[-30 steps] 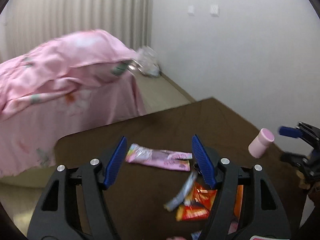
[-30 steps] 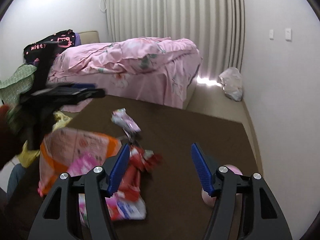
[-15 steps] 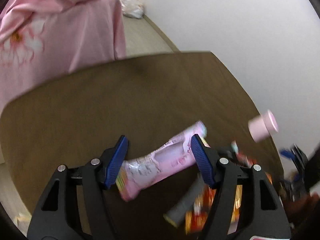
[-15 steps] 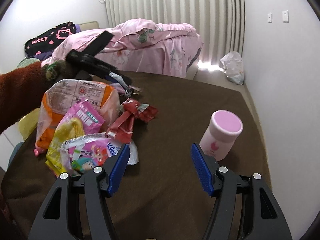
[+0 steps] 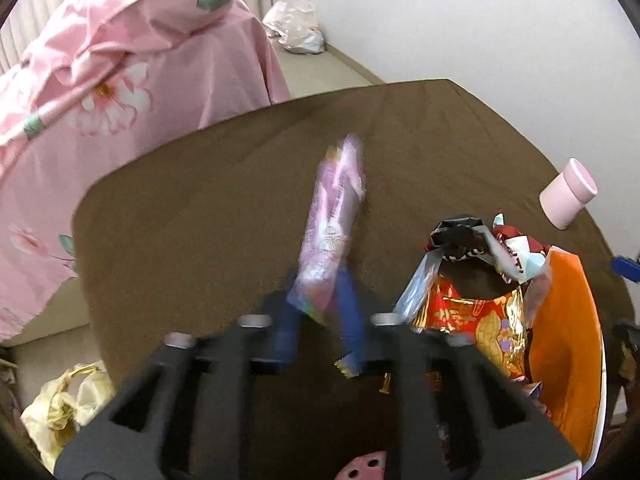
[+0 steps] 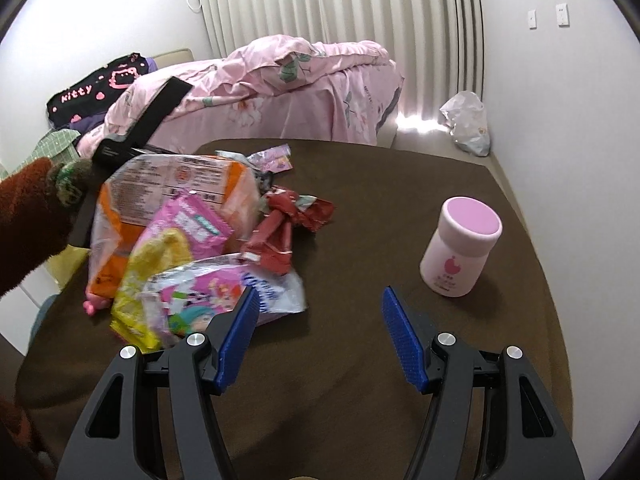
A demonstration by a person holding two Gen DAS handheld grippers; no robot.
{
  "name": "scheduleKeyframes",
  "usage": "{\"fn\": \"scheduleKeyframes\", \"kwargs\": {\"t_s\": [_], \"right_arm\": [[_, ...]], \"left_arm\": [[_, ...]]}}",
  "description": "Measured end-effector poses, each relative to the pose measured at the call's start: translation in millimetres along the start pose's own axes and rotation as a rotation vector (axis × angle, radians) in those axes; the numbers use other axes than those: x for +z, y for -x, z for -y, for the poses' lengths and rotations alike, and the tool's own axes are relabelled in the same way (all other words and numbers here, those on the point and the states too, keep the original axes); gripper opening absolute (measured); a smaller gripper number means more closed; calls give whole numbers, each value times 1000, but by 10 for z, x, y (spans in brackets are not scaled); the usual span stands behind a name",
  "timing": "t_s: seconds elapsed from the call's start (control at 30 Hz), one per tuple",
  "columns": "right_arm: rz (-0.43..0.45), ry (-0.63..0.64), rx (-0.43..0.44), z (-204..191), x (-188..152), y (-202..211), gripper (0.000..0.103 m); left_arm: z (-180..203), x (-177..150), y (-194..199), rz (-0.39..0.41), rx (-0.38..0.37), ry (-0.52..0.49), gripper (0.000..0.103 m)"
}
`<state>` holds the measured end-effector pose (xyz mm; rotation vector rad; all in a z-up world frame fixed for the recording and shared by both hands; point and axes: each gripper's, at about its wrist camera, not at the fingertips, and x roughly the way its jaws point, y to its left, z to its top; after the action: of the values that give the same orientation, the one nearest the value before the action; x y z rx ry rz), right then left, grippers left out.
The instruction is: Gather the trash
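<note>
The left gripper (image 5: 320, 320) has just closed on the pink wrapper (image 5: 332, 216), lifted mid-frame and ready to bin; the right gripper (image 6: 320, 336) hangs wide open, empty

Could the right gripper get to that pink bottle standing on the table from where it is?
Probably yes. The right gripper is open and holds nothing, and the pink bottle stands upright just ahead to its right, with only bare brown table between; the wrapper pile lies off to the left.

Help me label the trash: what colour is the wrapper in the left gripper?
Pale pink wrapper with white print, clearest in the left wrist view.
</note>
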<state>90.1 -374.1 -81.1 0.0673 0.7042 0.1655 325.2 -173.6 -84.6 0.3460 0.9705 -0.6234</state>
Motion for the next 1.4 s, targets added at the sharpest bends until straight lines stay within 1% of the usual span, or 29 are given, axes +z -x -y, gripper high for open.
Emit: {"fn": "scheduleKeyframes", "kwargs": {"t_s": [0.07, 0.13, 0.2, 0.27, 0.3, 0.33, 0.43, 0.47, 0.53, 0.6, 0.63, 0.73, 0.83, 0.93, 0.97, 1.03, 1.07, 1.13, 1.2, 1.23, 1.3, 1.37, 1.4], "right_arm": [[-7, 39, 3, -108, -34, 34, 60], [-5, 79, -12, -202, -68, 72, 60], [-2, 91, -4, -262, -99, 110, 60], [-1, 74, 26, -294, -106, 134, 60], [0, 67, 38, -303, -90, 136, 60], [4, 65, 52, -338, -76, 152, 60], [11, 91, 66, -452, -22, 156, 60], [12, 103, 69, -499, -3, 142, 60], [-3, 112, 85, -586, 7, 83, 60], [-40, 123, 87, -669, -23, -30, 60], [-63, 142, 70, -723, -59, -100, 60], [-109, 200, -23, -802, -171, -229, 60], [-130, 205, -90, -720, -231, -218, 60], [-147, 218, -173, -599, -303, -135, 60], [-159, 220, -196, -562, -336, -104, 60], [-177, 208, -215, -501, -403, -53, 60], [-187, 193, -209, -472, -438, -23, 60], [-212, 147, -176, -412, -489, 22, 60], [-242, 93, -117, -361, -521, 42, 60], [-262, 50, -72, -326, -535, 43, 60], [-294, 0, -32, -288, -524, 30, 60], [-317, -6, -5, -304, -491, 24, 60], [-302, -22, 12, -303, -466, 42, 60]], "left_arm": [[-28, -6, 136, 39, -16, 56, 11], [-101, -125, 380, 82, -37, 131, 11], [-155, -331, 645, 130, -27, 186, 11], [-138, -577, 904, 181, -20, 223, 11], [-90, -653, 987, 199, -21, 236, 11], [-57, -822, 1126, 223, -36, 261, 11], [40, -1131, 1330, 247, -113, 319, 11], [99, -1216, 1370, 252, -122, 331, 11], [203, -1389, 1451, 257, -115, 351, 11], [312, -1501, 1453, 263, -69, 368, 11], [359, -1593, 1505, 276, -57, 379, 11], [399, -1841, 1629, 299, -55, 428, 11], [357, -2020, 1750, 313, -13, 451, 11], [293, -2145, 1791, 314, 31, 470, 11], [271, -2164, 1779, 314, 23, 477, 11], [266, -2205, 1758, 313, -33, 503, 11], [298, -2204, 1726, 308, -76, 509, 11], [409, -2181, 1645, 287, -130, 495, 11], [563, -2153, 1564, 266, -143, 454, 12], [634, -2139, 1523, 254, -147, 433, 12], [724, -2125, 1455, 229, -163, 414, 13], [763, -2118, 1440, 218, -161, 403, 17], [774, -2122, 1451, 220, -159, 397, 23]]}}
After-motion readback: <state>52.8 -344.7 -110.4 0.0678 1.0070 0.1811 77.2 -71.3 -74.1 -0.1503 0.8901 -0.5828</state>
